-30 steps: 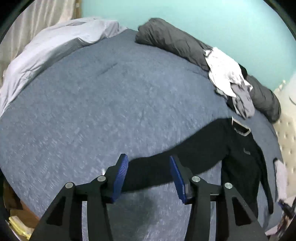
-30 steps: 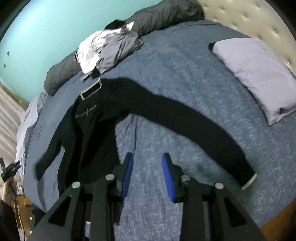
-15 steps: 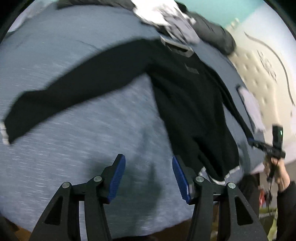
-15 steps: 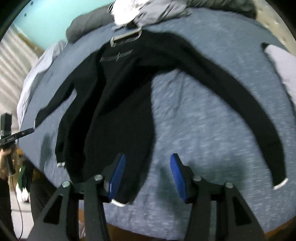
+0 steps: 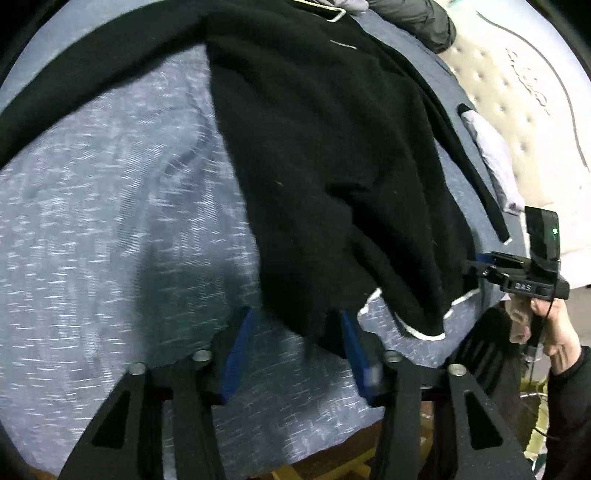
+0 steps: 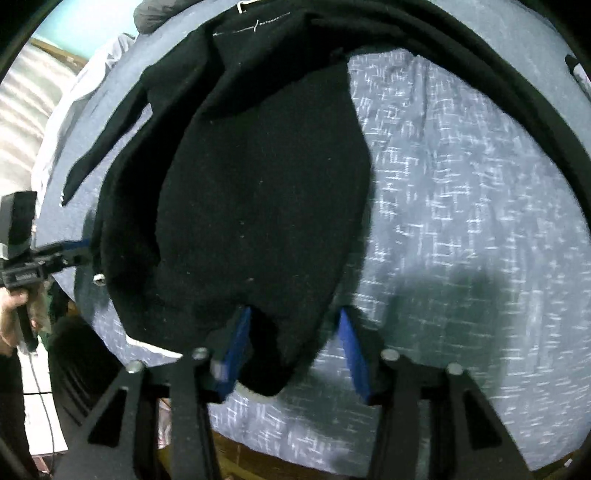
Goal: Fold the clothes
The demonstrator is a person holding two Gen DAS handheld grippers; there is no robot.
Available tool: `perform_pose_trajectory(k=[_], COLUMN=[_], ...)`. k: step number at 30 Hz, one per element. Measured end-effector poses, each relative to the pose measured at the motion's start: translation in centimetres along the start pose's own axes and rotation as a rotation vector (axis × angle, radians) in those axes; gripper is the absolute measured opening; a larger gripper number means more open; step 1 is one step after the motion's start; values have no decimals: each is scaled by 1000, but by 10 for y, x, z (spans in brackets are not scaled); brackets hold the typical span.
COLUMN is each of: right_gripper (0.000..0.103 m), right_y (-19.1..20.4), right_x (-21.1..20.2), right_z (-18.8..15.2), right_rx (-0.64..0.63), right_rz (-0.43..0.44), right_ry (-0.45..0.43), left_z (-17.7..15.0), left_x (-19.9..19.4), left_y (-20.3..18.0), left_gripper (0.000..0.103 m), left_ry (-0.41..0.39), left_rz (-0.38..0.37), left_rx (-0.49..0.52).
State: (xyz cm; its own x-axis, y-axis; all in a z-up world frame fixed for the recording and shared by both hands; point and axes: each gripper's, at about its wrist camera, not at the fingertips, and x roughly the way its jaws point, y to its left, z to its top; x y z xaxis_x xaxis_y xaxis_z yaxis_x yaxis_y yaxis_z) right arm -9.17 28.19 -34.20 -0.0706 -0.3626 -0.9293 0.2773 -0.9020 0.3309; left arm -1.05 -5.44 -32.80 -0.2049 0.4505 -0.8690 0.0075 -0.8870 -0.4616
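**Hem corners between both sets of jaws**

Sweater (image 5: 332, 155) lies on the bed (image 5: 92, 221), long axis running from the collar at frame top down to the hem at bottom centre. Left gripper (image 5: 295, 350) and right gripper (image 6: 291, 350) each straddle a hem corner; jaws have just been closing, pads not yet pressing. No containers visible.

A bed with a mottled blue-grey cover (image 5: 110, 206) fills most of both views, its wooden frame edge (image 6: 236, 448) showing along the bottom. At the upper right of the left view stands a cream tufted headboard (image 5: 517, 99) with a pale pillow (image 5: 491, 147) below it. The upper left of the right view shows a turquoise wall (image 6: 92, 18) and a light striped curtain (image 6: 22, 107).
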Motion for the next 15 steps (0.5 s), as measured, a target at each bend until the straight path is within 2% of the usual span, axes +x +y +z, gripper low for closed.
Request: perform_pose_trajectory(k=[2,4,5,7,12,15], right_gripper=[16,9,6,5,4,4], right_y=[3,5,6,6,-1,-8], right_x=[-1,-3,-6,-16,-66,-95], right_z=[-1,-1,-1,-1,-3,-2], right_rx=[-15,-32,-38,-47,-86,-112], right_rz=[2,-4,0,5,2,-70], right_ry=[-6,-14,-24,-53,-153,-213], left_z=[-1,-1,-1,-1,1,2], left_x=[4,8,8,6,-25,-51], left_y=[-2,-3,-4,-6,-8,-2], left_gripper=[30,14,11,6,5,4], left_ry=[3,6,4,-6,-56,-86], left_rz=[-1,-1,2,5,16,25], left_rx=[3,7,11,23,62,77])
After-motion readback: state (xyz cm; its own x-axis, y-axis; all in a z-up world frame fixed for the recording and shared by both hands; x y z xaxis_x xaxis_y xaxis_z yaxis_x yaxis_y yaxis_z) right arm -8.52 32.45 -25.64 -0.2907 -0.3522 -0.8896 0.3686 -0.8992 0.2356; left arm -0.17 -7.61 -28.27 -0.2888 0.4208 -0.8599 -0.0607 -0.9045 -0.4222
